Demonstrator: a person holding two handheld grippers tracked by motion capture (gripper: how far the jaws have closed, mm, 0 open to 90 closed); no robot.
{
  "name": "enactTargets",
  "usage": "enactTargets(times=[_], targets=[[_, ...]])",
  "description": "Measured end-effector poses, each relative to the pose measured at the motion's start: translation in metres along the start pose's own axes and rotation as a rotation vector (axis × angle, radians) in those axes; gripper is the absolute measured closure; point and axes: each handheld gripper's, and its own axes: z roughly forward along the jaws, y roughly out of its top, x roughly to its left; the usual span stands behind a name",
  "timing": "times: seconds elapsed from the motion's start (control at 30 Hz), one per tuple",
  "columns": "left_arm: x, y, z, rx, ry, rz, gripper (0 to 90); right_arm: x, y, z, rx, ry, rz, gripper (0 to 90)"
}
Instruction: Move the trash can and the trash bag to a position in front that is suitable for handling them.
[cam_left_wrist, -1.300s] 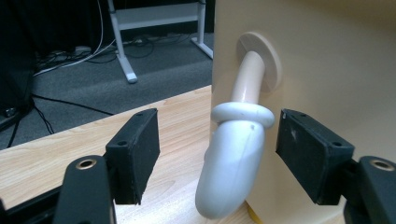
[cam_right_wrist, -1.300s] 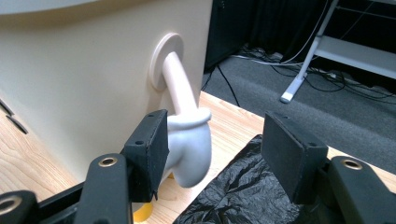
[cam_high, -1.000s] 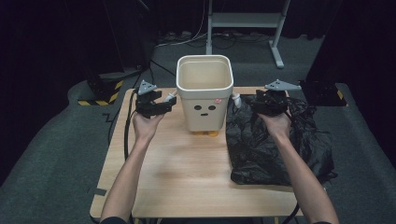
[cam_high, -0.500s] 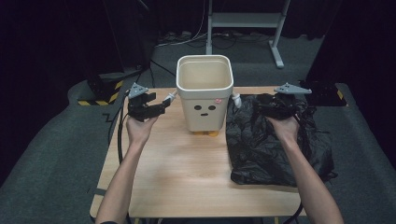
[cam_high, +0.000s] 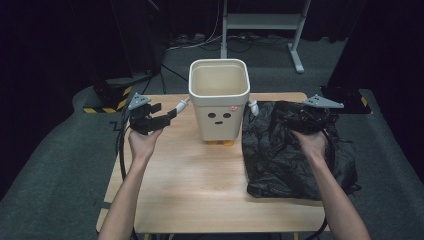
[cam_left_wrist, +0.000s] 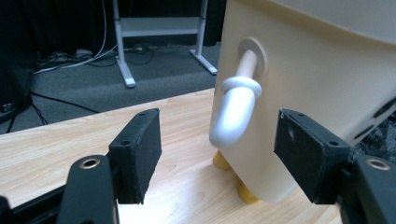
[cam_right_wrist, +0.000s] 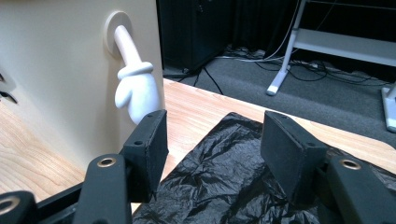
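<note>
Bin (cam_high: 219, 102) stands at the table's far middle, black bag (cam_high: 295, 150) flat to its right; both grippers, left (cam_high: 167, 116) and right (cam_right_wrist: 212, 140), are open and empty. Lower the right gripper onto the bag's near-bin edge, pinching one layer only

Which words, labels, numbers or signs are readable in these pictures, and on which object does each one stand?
No readable text anywhere.
Bin: a drawn face of two dots and a dash, no letters.
Pink sticker on the bin's front: too small and blurred to read.
Yellow-black striped tape on the floor: a hazard marking, no words.
Black bag: no print visible.
</note>
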Motion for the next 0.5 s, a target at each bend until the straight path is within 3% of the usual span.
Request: enactTargets(times=[0.03, 0.07, 0.1, 0.13, 0.2, 0.23, 0.27, 0.5], targets=[[0.0, -0.001, -0.001, 0.003, 0.002, 0.003, 31.6, 0.0, -0.001, -0.001, 0.0, -0.001, -0.001, 41.2], [0.003, -0.002, -0.003, 0.028, 0.002, 0.036, 31.6, -0.001, -0.002, -0.002, 0.001, -0.003, 0.0, 41.2], [0.001, -0.004, -0.002, 0.006, 0.002, 0.001, 31.7, -0.001, -0.003, -0.003, 0.0, -0.004, -0.001, 41.2], [0.001, -0.005, -0.003, 0.007, 0.001, -0.001, 31.7, -0.002, -0.004, -0.004, 0.001, -0.006, -0.001, 41.3], [0.003, -0.007, -0.004, 0.012, 0.006, 0.001, 31.8, -0.003, -0.005, -0.007, -0.001, -0.004, 0.004, 41.5], [0.004, -0.007, -0.006, 0.029, 0.008, 0.023, 31.8, -0.003, -0.006, -0.008, -0.003, -0.004, 0.007, 41.5], [0.003, -0.008, -0.006, 0.017, 0.016, 0.009, 31.8, -0.004, -0.006, -0.009, -0.006, -0.003, 0.011, 41.5], [0.001, -0.015, -0.012, 0.021, 0.023, 0.019, 31.8, -0.005, -0.012, -0.016, -0.021, -0.011, 0.025, 40.7]])
